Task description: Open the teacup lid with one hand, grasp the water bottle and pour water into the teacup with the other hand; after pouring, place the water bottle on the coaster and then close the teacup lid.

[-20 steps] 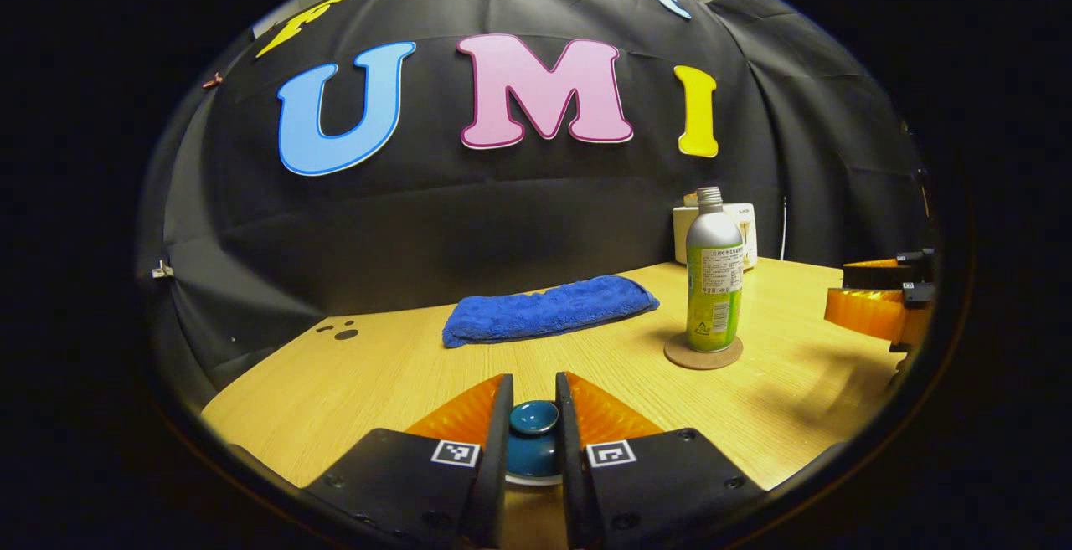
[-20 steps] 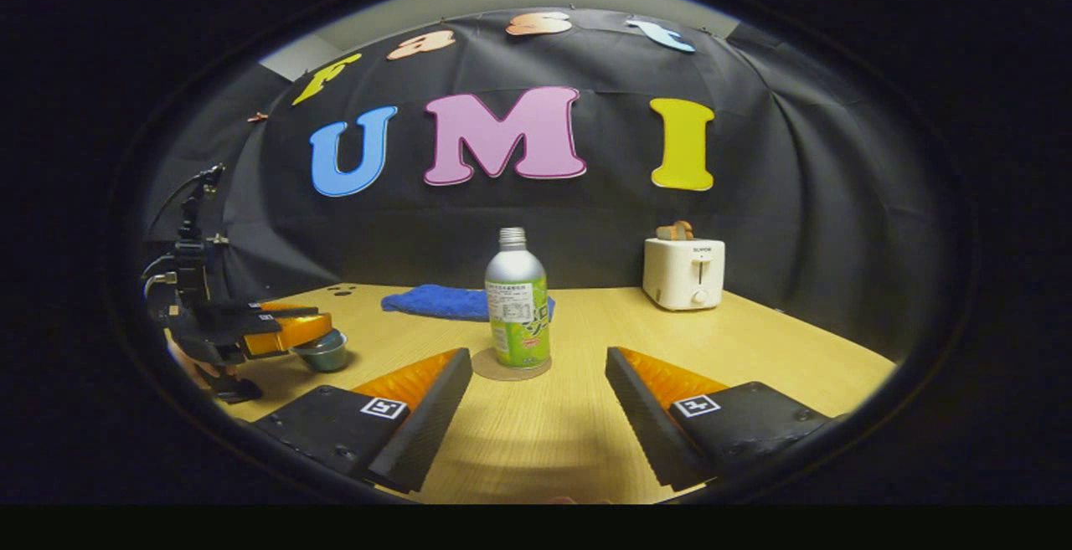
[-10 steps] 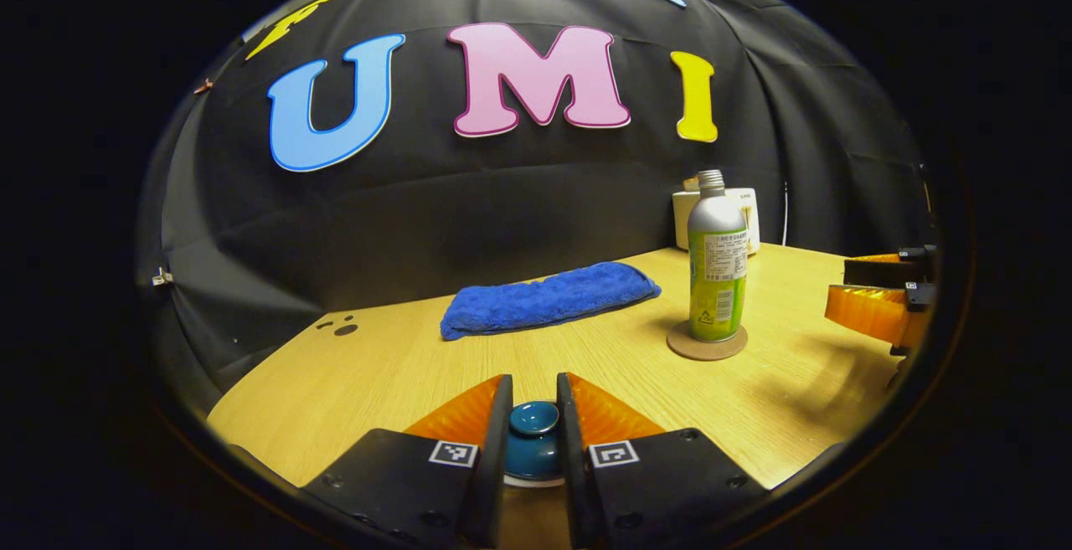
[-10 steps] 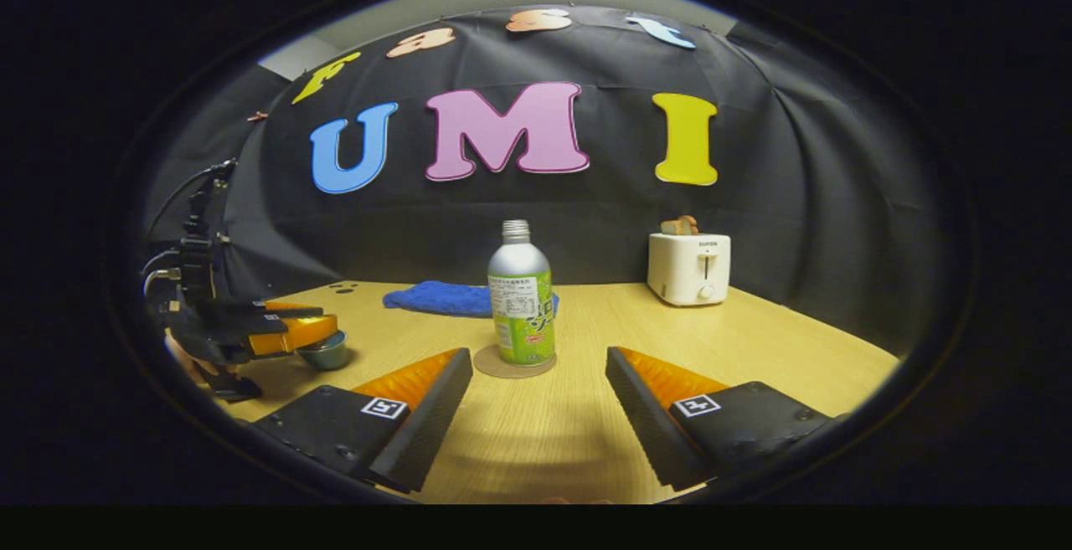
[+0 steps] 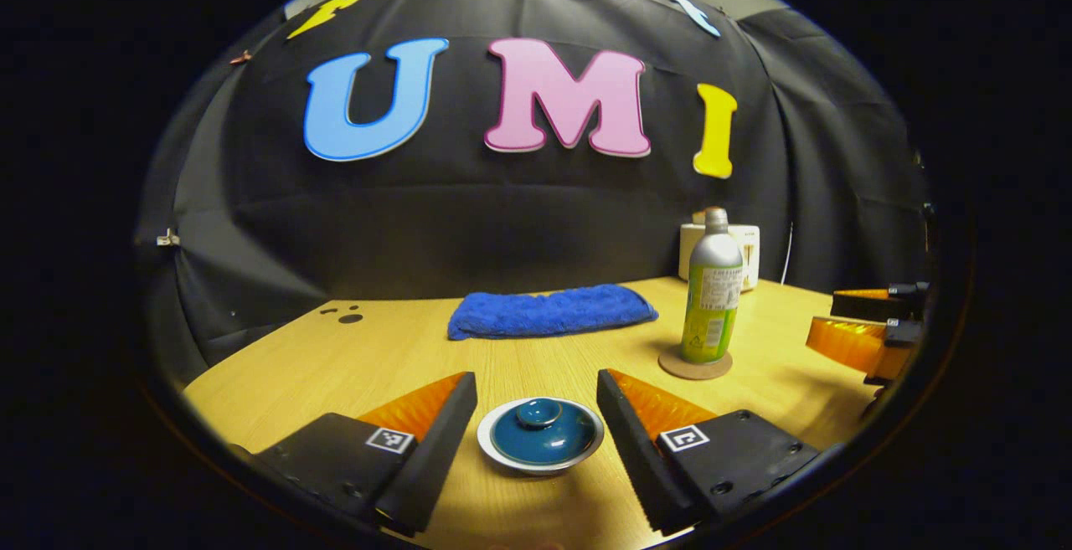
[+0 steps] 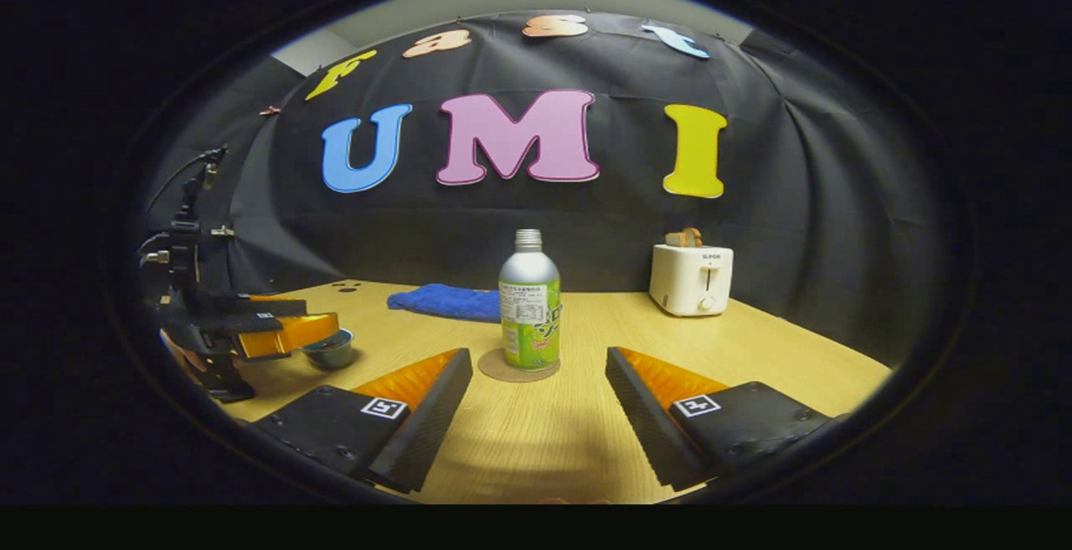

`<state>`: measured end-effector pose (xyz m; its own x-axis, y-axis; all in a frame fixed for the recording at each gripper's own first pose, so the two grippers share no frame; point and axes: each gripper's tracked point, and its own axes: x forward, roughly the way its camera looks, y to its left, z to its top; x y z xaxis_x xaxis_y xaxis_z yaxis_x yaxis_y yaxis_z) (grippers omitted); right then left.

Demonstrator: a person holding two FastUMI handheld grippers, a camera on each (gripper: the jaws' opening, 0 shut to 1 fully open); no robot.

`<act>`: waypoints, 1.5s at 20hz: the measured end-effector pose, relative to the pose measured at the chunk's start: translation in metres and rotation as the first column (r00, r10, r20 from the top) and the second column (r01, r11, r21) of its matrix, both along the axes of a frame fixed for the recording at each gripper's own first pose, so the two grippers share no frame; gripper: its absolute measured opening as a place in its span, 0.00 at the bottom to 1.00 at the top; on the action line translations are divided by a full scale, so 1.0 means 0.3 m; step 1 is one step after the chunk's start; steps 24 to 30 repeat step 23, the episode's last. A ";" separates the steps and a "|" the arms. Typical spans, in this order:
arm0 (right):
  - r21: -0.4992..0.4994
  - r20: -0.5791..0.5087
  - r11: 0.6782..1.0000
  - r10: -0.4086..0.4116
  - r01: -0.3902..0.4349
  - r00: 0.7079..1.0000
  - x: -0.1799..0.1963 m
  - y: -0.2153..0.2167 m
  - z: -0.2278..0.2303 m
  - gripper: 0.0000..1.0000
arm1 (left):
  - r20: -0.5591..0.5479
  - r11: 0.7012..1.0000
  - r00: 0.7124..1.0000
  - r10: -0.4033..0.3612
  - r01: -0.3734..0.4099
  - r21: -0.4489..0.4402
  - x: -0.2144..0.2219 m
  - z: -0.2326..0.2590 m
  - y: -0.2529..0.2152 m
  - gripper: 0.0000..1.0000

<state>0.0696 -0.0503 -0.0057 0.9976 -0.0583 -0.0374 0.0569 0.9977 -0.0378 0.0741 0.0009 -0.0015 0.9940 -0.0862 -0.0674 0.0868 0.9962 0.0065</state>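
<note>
teacup lid (image 5: 540, 434) on cup, cup body hidden; left gripper (image 5: 536, 408) apart

lid (image 5: 540, 434): between spread left gripper (image 5: 536, 416) fingers, gaps both sides
bottle (image 6: 529, 303): ahead of right gripper (image 6: 536, 403), bare table (image 6: 536, 441) between
towel (image 6: 444, 300), toaster (image 6: 691, 280): behind, off the path

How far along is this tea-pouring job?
Looks about finished. The lid sits on the teacup between the left gripper's open jaws, which pinched it a second ago. The bottle stands on its coaster; the right gripper is open too. Nothing in hand, nothing visibly left.
</note>
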 end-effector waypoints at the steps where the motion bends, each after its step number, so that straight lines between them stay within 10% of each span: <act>1: -0.005 0.011 1.000 0.002 -0.002 1.000 -0.007 0.007 0.013 0.99 | 0.023 1.000 1.000 0.016 -0.016 -0.013 -0.024 0.022 0.008 0.95; 8: -0.040 0.031 0.999 0.029 -0.027 0.999 -0.033 0.066 0.009 0.98 | 0.147 0.994 0.987 0.068 -0.053 -0.101 -0.174 0.105 -0.018 0.96; 30: 0.024 0.054 0.999 0.031 -0.033 0.998 -0.057 0.060 -0.002 0.98 | 0.072 0.996 0.993 0.092 -0.090 -0.028 -0.190 -0.008 -0.010 0.96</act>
